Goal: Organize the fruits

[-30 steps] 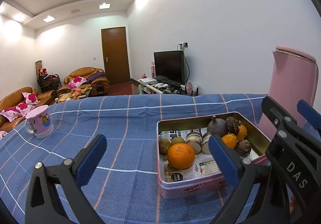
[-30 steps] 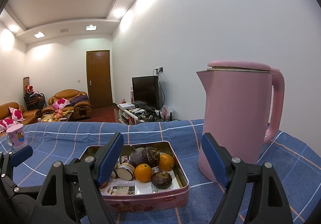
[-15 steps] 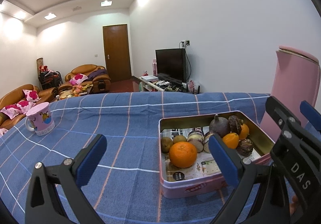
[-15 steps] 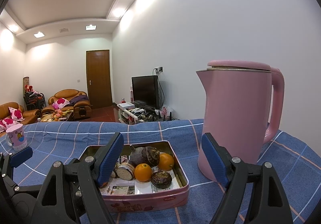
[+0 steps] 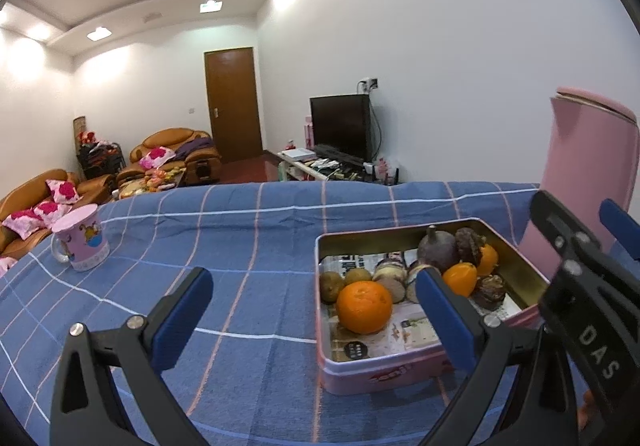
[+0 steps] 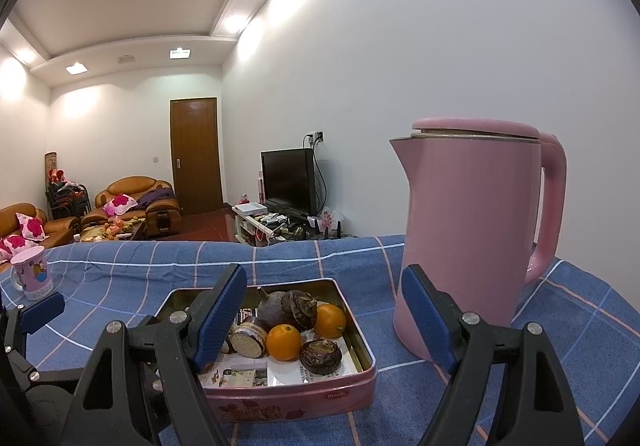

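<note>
A pink tin (image 5: 384, 378) (image 6: 300, 400) lined with newspaper sits on the blue checked tablecloth (image 5: 248, 258). It holds a large orange (image 5: 364, 307), smaller oranges (image 6: 284, 342), kiwis (image 5: 330, 286), dark purple fruits (image 6: 320, 355) and cut pieces. My left gripper (image 5: 312, 314) hovers open near the tin's front left corner, nothing between its blue pads. The right gripper (image 6: 324, 320) stands open just in front of the tin, empty; its black frame (image 5: 588, 298) also shows at the right of the left wrist view.
A tall pink kettle (image 6: 472, 230) (image 5: 588, 174) stands right of the tin. A pink cartoon mug (image 5: 82, 244) (image 6: 30, 274) sits at the table's far left. Beyond the table lie sofas, a door and a television.
The left wrist view shifted very slightly; tin, fruit and both grippers stay as they were.
</note>
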### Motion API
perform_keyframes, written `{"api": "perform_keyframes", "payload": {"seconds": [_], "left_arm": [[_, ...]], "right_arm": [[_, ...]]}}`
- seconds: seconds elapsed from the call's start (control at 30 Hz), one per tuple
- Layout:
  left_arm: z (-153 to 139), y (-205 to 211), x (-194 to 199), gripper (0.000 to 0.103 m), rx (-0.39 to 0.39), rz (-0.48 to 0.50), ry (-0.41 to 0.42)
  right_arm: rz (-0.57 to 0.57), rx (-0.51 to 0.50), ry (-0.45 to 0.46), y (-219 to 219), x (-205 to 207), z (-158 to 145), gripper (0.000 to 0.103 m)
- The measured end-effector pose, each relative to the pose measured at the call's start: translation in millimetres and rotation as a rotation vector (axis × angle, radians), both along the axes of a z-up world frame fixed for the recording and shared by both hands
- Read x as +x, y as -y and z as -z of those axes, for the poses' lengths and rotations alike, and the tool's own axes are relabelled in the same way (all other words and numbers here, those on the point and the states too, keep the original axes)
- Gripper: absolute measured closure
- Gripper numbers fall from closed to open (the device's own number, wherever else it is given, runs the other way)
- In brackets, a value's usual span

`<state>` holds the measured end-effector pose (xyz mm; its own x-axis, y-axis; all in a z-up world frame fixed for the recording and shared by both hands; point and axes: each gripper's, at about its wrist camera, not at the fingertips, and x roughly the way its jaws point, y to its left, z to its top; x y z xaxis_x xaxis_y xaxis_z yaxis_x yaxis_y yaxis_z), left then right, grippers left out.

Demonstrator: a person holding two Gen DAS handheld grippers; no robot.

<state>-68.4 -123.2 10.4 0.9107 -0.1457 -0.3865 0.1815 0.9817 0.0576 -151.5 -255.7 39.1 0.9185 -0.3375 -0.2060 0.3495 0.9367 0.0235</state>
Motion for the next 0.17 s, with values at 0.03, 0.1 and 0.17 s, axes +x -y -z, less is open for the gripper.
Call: {"api": "perform_keyframes", "payload": {"seconds": [0.03, 0.1, 0.17], "left_arm": [[-0.4, 1.1, -1.7, 0.000, 0.005, 0.003, 0.007], [-0.9, 2.4, -3.2, 0.000, 0.006, 0.009, 0.014], [-1.1, 3.0, -2.7, 0.000, 0.006, 0.008, 0.012]], "right_arm": [[0.000, 0.002, -0.002, 0.7, 0.3, 0.3, 0.022], [0.001, 0.003, -0.005, 0.8, 1.5, 0.9, 0.022], [0.008, 0.003, -0.004, 1.5, 1.1, 1.3, 0.022]]}}
